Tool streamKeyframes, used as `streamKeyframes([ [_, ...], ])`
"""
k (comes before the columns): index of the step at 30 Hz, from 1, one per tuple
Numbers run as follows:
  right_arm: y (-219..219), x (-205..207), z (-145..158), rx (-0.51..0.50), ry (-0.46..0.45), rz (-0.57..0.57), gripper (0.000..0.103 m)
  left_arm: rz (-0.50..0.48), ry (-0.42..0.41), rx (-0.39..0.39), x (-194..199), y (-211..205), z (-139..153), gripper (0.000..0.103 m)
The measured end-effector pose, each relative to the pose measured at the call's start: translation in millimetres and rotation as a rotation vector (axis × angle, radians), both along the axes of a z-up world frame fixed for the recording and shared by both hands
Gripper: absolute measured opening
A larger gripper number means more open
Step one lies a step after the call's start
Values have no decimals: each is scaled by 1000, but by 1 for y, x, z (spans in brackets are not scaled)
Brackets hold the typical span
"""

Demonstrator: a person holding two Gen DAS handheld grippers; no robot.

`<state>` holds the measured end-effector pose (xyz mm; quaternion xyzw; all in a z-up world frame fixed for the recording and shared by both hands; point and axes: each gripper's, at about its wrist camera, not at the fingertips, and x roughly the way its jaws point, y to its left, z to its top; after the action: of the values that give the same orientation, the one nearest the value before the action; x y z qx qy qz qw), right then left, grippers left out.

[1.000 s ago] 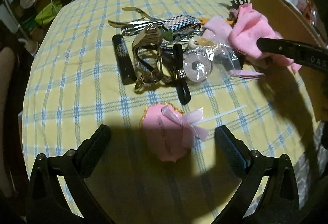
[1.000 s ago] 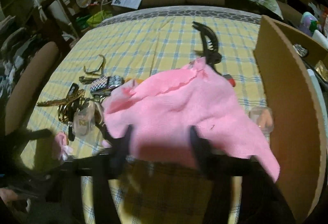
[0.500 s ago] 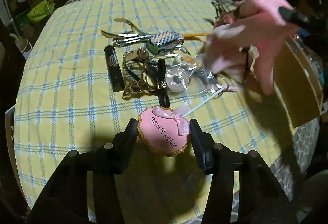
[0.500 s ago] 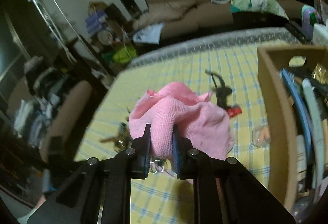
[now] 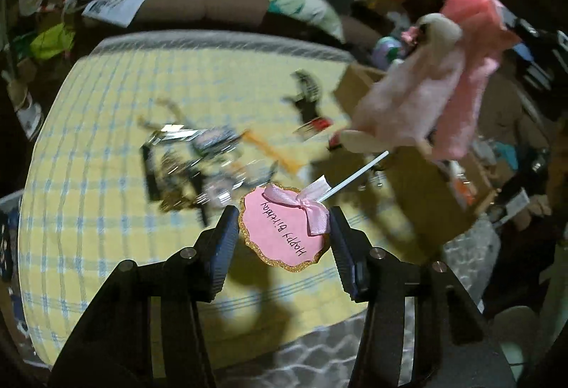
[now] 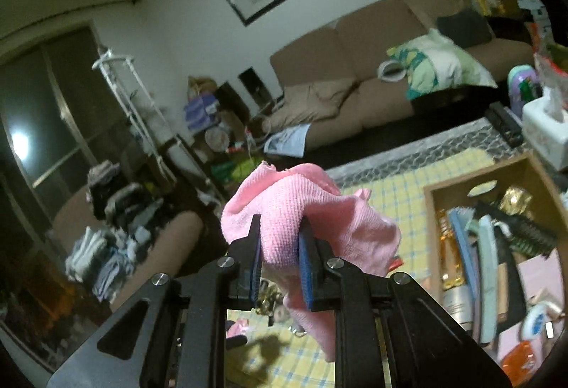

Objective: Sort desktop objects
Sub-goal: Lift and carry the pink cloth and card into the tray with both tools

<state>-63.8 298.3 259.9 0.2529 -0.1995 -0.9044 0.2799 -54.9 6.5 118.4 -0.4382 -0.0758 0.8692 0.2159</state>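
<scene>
Left wrist view shows the left gripper [image 5: 282, 233] clamped across a pink birthday topper [image 5: 284, 231], a scalloped card with a gold glitter rim, a ribbon bow and a white stick pointing toward two o'clock. It hangs above the yellow checked tablecloth [image 5: 106, 210], clear of the surface. At ten o'clock from it a blurred heap of unsorted items [image 5: 198, 157] lies on the cloth: shiny metal pieces, dark bars and an orange strip; a black hair claw [image 5: 309, 93] sits farther off at twelve o'clock.

In the right wrist view, the right gripper [image 6: 280, 267] has its jaws pinched together on a bunched pink cloth [image 6: 294, 210], which is raised above the table. At three o'clock stands the wooden box [image 6: 431, 210], already holding combs, a brush, tubes and other pieces.

Sorting looks partway through, as I judge it: the box is well filled, two items are in the air and not yet deposited, and the heap and the hair claw wait on the tablecloth.
</scene>
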Motion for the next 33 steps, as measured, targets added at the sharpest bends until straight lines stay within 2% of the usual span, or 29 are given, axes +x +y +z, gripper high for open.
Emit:
streamKeyframes([
  [3, 23, 4, 21, 0, -3, -18, 17, -48, 35, 11, 3, 28, 26, 48],
  [10, 85, 34, 90, 65, 72, -101, 17, -205, 122, 28, -1, 123, 89, 48],
  [14, 123, 43, 108, 113, 65, -153, 17, -283, 120, 28, -7, 184, 102, 48],
  [17, 147, 41, 102, 125, 34, -176, 17, -317, 94, 25, -16, 228, 95, 48],
  [22, 175, 30, 76, 107, -23, -204, 17, -323, 56, -14, -33, 270, 66, 48],
  [26, 190, 12, 49, 95, -62, -201, 17, -314, 29, -55, -44, 291, 37, 48],
  [33, 177, -33, 15, 137, -98, -177, 17, -303, -1, -118, -64, 308, -2, 48],
])
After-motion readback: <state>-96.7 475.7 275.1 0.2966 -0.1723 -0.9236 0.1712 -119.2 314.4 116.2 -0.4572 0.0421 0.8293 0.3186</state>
